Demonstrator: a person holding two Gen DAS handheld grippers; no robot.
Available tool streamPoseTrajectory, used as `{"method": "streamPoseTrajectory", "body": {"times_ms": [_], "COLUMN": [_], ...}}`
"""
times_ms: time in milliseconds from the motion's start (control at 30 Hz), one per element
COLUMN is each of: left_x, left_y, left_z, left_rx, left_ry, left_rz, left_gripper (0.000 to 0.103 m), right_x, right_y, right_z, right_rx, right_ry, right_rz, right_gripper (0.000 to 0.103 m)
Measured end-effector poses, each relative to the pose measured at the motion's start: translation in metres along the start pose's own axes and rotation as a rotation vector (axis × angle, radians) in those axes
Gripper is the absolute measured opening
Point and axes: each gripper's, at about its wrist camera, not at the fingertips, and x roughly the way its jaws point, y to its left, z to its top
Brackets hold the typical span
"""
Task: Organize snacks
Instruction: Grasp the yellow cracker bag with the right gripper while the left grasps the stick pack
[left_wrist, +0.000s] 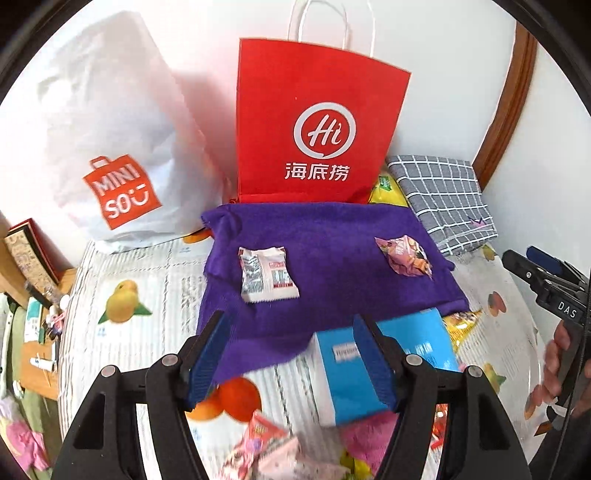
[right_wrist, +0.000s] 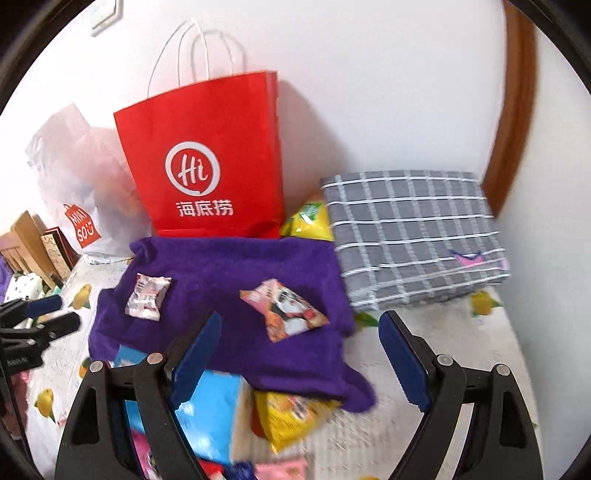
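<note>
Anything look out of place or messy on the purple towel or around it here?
On the purple towel only two packets lie apart and flat: a white one and a pink panda one. The rest looks untidy: a yellow packet is half buried under the towel's rumpled front edge beside a blue box.

1. My left gripper (left_wrist: 291, 354) is a black frame with two angled arms, each ending in a blue ribbed pad.
2. Round silver pivot pins sit on its arms, two on each side.
3. Triangular cut-outs lighten the lower black struts.
4. My right gripper (right_wrist: 310, 365) has the same build: black linkage, blue pads, silver pins (four visible here as well).
5. Seen from the left wrist camera, the right gripper's black body carries small screws and the white letters "DAS".
6. My right hand (left_wrist: 556, 365) wraps its black handle; no sleeve shows at that edge.
</note>
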Motion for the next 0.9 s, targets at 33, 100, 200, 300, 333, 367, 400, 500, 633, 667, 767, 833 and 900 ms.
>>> {"method": "streamPoseTrajectory", "body": {"times_ms": [33,100,200,300,333,367,400,500,633,667,767,833,900], "left_x": [-0.006,-0.011,-0.017,-0.019,-0.020,-0.019,-0.019,-0.017,-0.012,-0.011,-0.010,-0.010,-0.009], "left_y": [0.000,-0.002,0.000,0.003,0.003,0.004,0.005,0.010,0.026,0.032,0.048,0.055,0.061], "left_z": [-0.004,-0.010,-0.022,-0.035,-0.039,-0.043,-0.047,-0.057,-0.067,-0.070,-0.078,-0.083,-0.086], "left_rx": [-0.002,-0.004,-0.025,-0.048,-0.049,-0.051,-0.054,-0.060,-0.085,-0.098,-0.129,-0.144,-0.149], "left_ry": [-0.006,-0.010,0.006,0.019,0.022,0.027,0.031,0.038,0.066,0.069,0.075,0.078,0.085], "left_rz": [-0.002,0.002,0.001,0.000,0.004,0.010,0.013,0.037,0.069,0.075,0.091,0.093,0.099], "left_gripper": [0.067,0.067,0.067,0.067,0.067,0.067,0.067,0.067,0.067,0.067,0.067,0.067,0.067], "right_x": [-0.005,-0.015,-0.021,-0.019,-0.016,-0.012,-0.008,0.004,0.032,0.037,0.057,0.069,0.077], "right_y": [-0.003,-0.011,-0.019,-0.023,-0.023,-0.023,-0.023,-0.021,-0.014,-0.012,-0.006,-0.003,-0.004], "right_z": [-0.003,-0.014,-0.030,-0.051,-0.057,-0.066,-0.071,-0.082,-0.087,-0.087,-0.089,-0.091,-0.093], "right_rx": [0.004,0.012,0.025,0.038,0.042,0.046,0.048,0.047,0.050,0.050,0.035,0.028,0.034], "right_ry": [-0.003,0.009,0.038,0.073,0.087,0.106,0.117,0.139,0.168,0.173,0.194,0.207,0.209], "right_rz": [-0.012,-0.010,-0.004,0.018,0.023,0.029,0.033,0.049,0.073,0.077,0.071,0.065,0.071], "right_gripper": [0.087,0.087,0.087,0.087,0.087,0.087,0.086,0.086,0.084,0.084,0.084,0.084,0.083]}}
